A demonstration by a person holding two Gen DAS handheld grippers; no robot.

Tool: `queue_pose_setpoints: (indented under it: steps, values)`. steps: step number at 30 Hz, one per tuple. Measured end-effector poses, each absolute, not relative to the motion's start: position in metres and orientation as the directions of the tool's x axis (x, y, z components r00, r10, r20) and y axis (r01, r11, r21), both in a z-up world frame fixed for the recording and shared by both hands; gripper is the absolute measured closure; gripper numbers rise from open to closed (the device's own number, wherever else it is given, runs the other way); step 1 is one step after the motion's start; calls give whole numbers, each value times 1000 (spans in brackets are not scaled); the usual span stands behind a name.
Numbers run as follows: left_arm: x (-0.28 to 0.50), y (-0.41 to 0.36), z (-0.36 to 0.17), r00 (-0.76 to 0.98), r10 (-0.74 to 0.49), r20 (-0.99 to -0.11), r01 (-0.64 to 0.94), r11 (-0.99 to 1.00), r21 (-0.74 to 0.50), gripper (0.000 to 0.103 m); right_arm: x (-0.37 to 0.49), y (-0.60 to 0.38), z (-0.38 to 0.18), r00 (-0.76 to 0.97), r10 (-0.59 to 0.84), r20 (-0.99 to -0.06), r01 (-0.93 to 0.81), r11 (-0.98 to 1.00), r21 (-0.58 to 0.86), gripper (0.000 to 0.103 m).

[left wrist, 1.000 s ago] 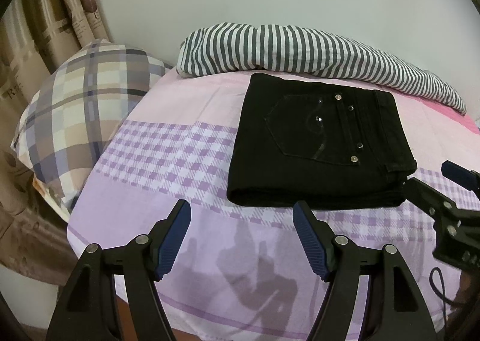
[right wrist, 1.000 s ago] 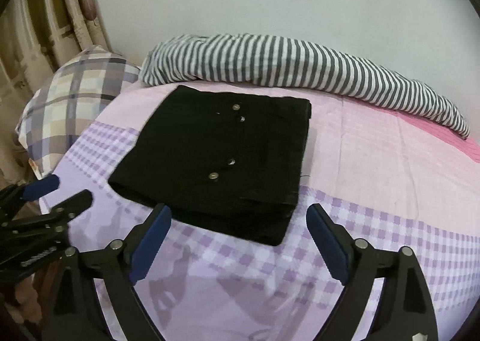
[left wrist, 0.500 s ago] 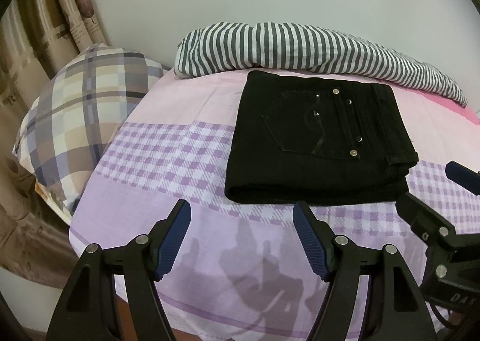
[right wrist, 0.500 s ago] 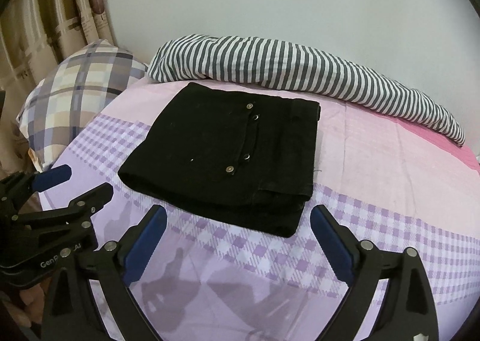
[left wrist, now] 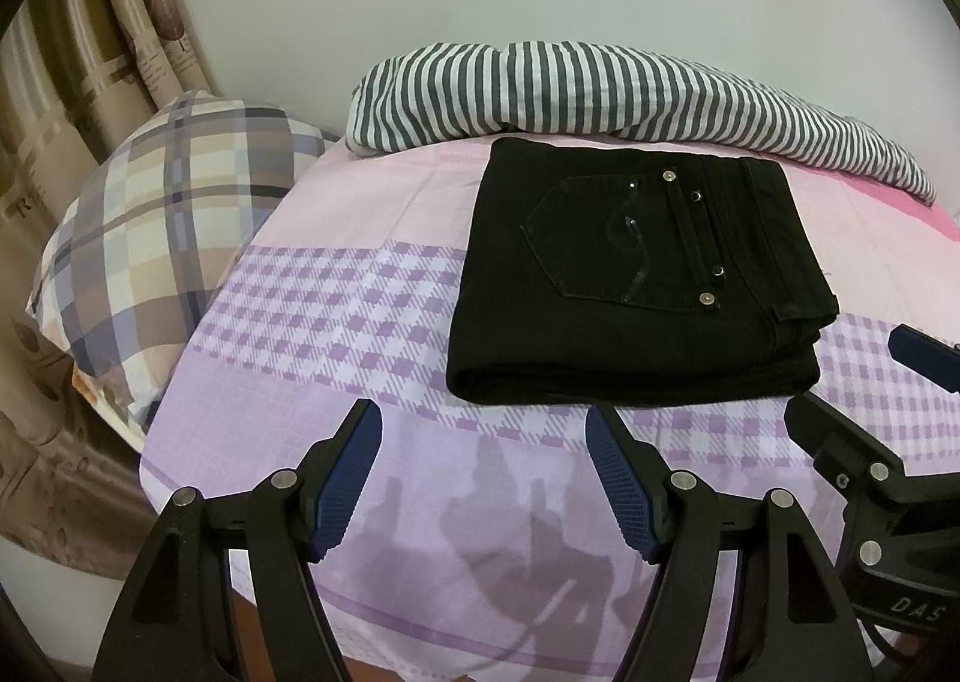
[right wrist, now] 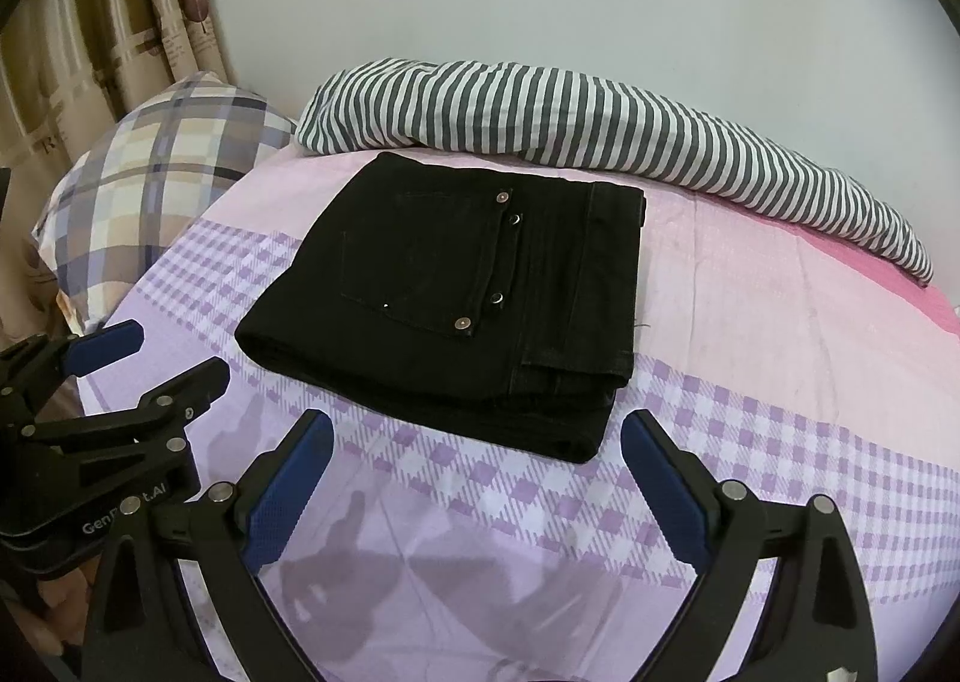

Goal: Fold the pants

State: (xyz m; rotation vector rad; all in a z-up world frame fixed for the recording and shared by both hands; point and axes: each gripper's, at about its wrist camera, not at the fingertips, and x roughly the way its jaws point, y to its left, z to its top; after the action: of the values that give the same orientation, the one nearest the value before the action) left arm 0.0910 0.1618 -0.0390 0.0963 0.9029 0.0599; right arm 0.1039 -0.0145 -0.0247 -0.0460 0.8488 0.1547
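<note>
Now lying folded into a thick black rectangle on the bed sheet point(left wrist: 336, 322) — black pants point(left wrist: 636, 286), back pocket with metal rivets facing up, stacked layers showing at the near right corner. Sitting just in front of a striped pillow point(left wrist: 600, 87) stretching along the far wall, edges nearly touching there. Resting at the far left, against the curtain point(left wrist: 78, 99), a plaid pillow point(left wrist: 168, 226). Hovering over the near edge of the sheet, apart from the pants: left gripper point(left wrist: 483, 478), blue-padded fingers point(left wrist: 348, 490) spread wide with nothing between them, only purple checked sheet showing in the gap. Hanging just to its right — right gripper point(right wrist: 477, 484), fingers point(right wrist: 660, 478) likewise standing wide apart and gripping nothing, pointing toward the near right corner of the pants. Casting shadows of both tools on the sheet below.
</note>
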Motion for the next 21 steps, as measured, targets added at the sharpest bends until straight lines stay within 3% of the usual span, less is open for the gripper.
queue_pose_setpoints:
  steps: [21]
  values:
    - [93,163,-37,624,100,-775,1,992,128,32,103,-14,-25,646,114,-755,-146,989,24,8]
